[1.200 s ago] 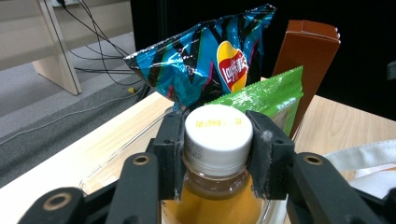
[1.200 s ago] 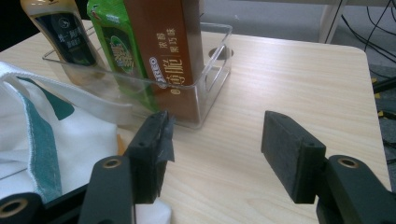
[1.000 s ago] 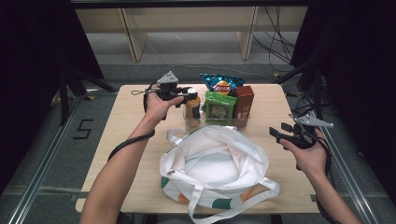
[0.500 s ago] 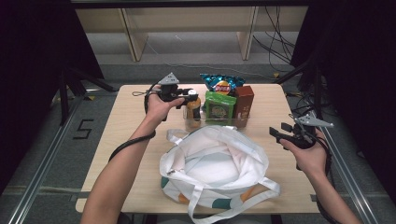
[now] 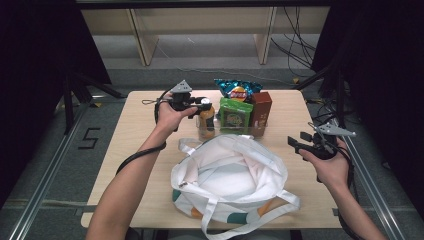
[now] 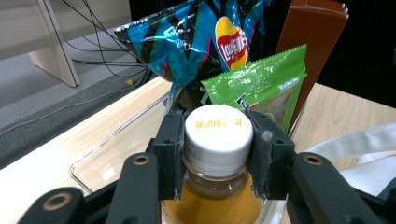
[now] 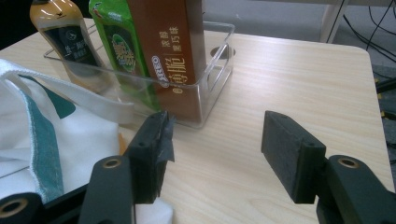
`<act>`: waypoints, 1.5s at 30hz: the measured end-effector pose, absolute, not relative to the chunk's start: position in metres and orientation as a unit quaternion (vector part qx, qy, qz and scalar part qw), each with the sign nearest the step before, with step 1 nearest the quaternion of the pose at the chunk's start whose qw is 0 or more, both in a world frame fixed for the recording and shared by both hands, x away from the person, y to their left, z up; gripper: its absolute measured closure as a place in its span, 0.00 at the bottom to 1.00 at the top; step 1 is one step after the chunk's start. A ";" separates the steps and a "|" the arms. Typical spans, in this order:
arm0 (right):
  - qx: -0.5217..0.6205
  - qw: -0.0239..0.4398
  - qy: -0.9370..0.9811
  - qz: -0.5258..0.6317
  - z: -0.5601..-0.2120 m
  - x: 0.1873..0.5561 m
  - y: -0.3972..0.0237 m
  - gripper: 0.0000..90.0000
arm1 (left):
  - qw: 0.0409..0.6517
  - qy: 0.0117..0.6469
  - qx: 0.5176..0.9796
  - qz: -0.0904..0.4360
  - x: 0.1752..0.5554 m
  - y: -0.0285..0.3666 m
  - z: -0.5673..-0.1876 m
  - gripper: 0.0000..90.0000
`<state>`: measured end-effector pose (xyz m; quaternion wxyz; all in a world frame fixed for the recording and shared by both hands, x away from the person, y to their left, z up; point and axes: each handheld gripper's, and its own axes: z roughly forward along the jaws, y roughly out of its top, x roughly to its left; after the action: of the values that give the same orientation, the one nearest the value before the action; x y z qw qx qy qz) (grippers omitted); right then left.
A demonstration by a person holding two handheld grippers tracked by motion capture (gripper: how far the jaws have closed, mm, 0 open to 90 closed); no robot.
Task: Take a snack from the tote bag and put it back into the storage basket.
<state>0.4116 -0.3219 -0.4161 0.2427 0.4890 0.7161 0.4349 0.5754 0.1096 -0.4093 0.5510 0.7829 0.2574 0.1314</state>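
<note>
One bottle (image 6: pixel 218 158), one chip bag (image 5: pixel 237 90), one green pouch (image 5: pixel 235 114) and one brown carton (image 5: pixel 261 107) are counted in the clear tray (image 7: pixel 212 81). The bottle stands upright, cap up, clamped at the cap by the left tool (image 6: pixel 218 154). The right tool (image 7: pixel 212 154) is held wide open over the desk (image 5: pixel 135 125).

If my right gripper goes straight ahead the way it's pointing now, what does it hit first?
Probably the clear plastic bin. The right gripper stands open over bare table, aimed roughly at the bin's near corner, where the brown carton stands. Depth is unclear, so it might slide past instead.

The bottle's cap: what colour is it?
White cap, on a bottle of orange drink; clearest in the left gripper view.
</note>
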 end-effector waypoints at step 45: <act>0.495 0.247 0.708 0.439 -0.413 0.412 -0.328 0.47 | 0.543 0.292 0.772 0.156 0.543 0.131 -0.394 0.22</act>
<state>0.4123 -0.3278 -0.4129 0.2472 0.4948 0.7080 0.4392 0.5433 0.1308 -0.3937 0.5433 0.7716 0.2919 0.1557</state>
